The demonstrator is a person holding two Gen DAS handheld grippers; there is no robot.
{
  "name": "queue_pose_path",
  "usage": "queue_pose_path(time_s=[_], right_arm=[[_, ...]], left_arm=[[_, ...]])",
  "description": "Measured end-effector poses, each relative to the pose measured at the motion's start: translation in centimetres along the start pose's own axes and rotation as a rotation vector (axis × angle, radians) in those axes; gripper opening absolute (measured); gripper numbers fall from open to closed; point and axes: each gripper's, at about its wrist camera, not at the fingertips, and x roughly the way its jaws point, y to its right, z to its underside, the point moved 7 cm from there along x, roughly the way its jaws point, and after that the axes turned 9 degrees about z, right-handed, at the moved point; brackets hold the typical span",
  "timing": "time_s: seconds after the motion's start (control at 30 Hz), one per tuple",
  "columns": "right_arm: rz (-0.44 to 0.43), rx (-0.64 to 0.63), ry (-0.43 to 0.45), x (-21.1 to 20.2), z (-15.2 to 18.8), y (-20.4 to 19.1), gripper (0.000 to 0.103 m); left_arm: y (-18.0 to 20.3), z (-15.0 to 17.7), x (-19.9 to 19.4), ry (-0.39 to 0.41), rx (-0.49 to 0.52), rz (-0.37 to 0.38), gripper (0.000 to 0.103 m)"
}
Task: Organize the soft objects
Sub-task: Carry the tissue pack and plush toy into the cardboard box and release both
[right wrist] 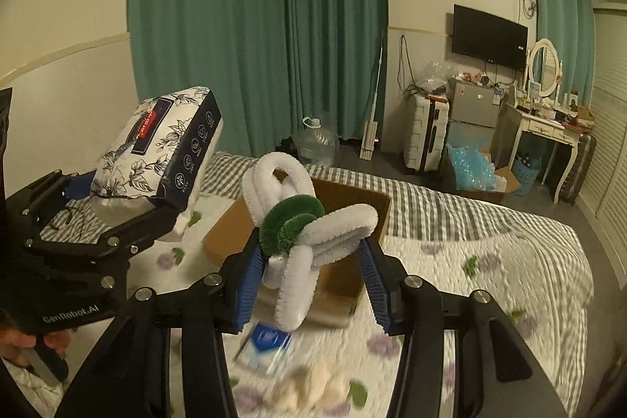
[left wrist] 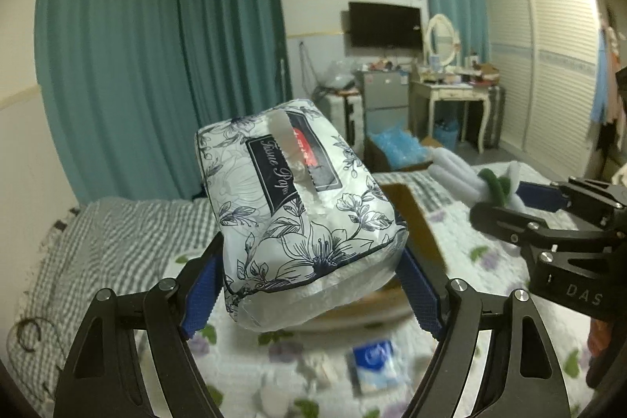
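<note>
While both tools hang in the air over the bed (right wrist: 490, 261), the left gripper (left wrist: 309, 285) is raised and tilted upward, its blue pads (left wrist: 202, 294) clamped on the two sides of a tissue pack (left wrist: 294, 210). Seen from the right wrist, that pack (right wrist: 156, 151) sits up at the left, well above the quilt. To its right, the right gripper (right wrist: 309, 281) reaches forward at a similar height, jaws closed around a plush toy (right wrist: 309, 226).

Soft and bulging, the pack wears a white wrapper printed with dark line-drawn flowers, a navy label and a slit along its top face. White fuzzy loops make up the toy, bound at the middle by a green ring.

Behind and below both sits an open cardboard box (right wrist: 352, 206) on the bed. A small blue packet (left wrist: 374, 365) lies blurred on the flowered quilt nearer the viewer.
</note>
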Motion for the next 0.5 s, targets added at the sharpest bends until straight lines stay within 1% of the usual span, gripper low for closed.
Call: queue_pose_path(time_s=[0.03,0.13,0.17,0.27,0.37,0.43,0.47,0.5], right_arm=[[0.002,-0.005,-0.011,1.6,-0.4,0.0,0.047],[-0.012,0.004,-0.058,6.1,-0.6,0.0,0.047],[-0.019,0.010,-0.075,7.5,-0.5,-0.1,0.047],[-0.018,0.017,-0.115,11.7,0.2,-0.1,0.047],[-0.021,0.014,-0.133,14.4,1.2,0.1,0.048],[-0.015,0.035,-0.129,15.6,1.7,0.8,0.050],[-0.004,0.046,-0.119,16.1,1.8,1.2,0.055],[0.011,0.055,-0.114,16.4,1.9,1.6,0.069]], left_arm=[[-0.3,-0.4,1.1,-0.003,-0.005,0.004,0.081],[-1.4,-0.8,5.1,-0.028,-0.020,-0.025,0.081],[-1.7,-0.6,6.7,-0.042,-0.019,-0.016,0.082],[-2.0,0.6,10.7,-0.093,-0.007,0.001,0.082],[-1.8,2.3,14.0,-0.141,0.037,-0.017,0.083],[-1.8,3.3,15.5,-0.166,0.046,0.000,0.085],[-1.7,3.9,16.4,-0.177,0.052,0.011,0.087],[-1.6,4.0,16.9,-0.179,0.059,0.012,0.090]])
